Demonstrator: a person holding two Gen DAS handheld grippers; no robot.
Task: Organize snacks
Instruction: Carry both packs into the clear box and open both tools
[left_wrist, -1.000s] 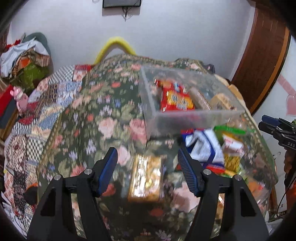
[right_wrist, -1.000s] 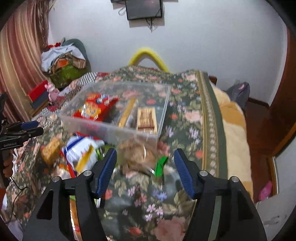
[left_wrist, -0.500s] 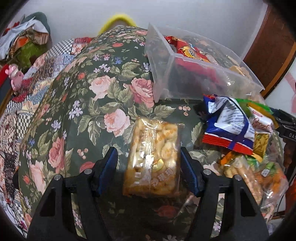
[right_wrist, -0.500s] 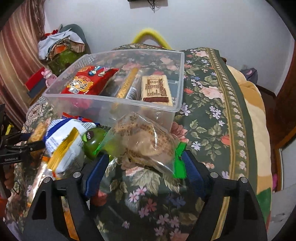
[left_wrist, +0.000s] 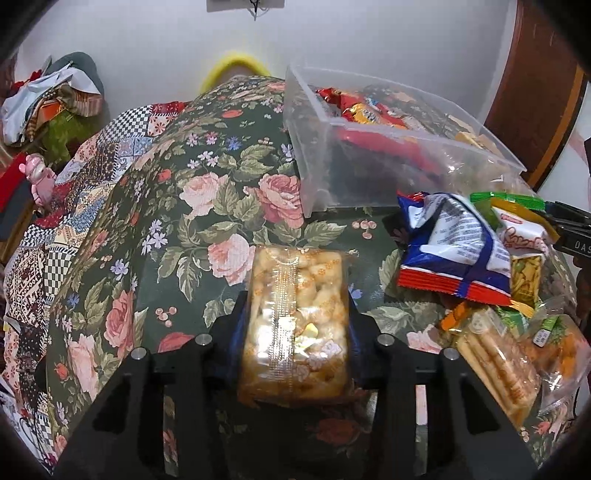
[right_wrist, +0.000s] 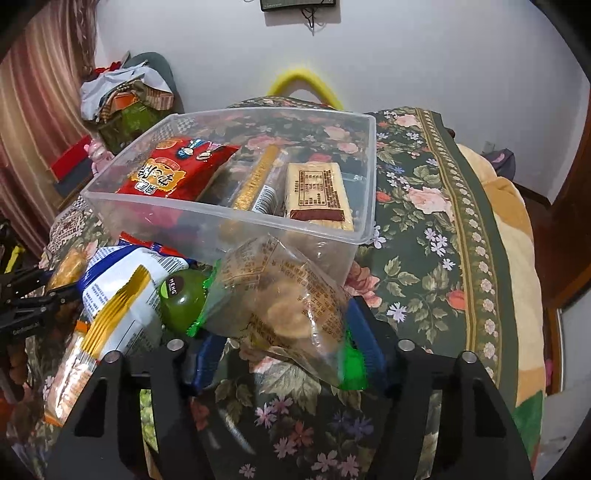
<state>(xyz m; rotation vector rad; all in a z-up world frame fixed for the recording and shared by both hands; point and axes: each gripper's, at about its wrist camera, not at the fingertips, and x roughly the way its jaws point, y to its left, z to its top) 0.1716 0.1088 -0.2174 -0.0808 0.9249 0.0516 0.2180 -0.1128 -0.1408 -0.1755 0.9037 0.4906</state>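
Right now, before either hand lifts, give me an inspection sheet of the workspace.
Surface: floral green bedspread, soft and uneven.
Job's things: clear plastic bin holds a red snack bag, a gold stick pack and a tan wafer pack.
Clutter: blue-and-white chip bag, green round jelly cup and other packets in a heap beside the bin.
Grippers: left gripper jaws closed on a clear pack of golden crackers; right gripper jaws closed on a clear green-edged cookie bag.
Cables: nothing seen.
Surroundings: clothes pile, white wall.
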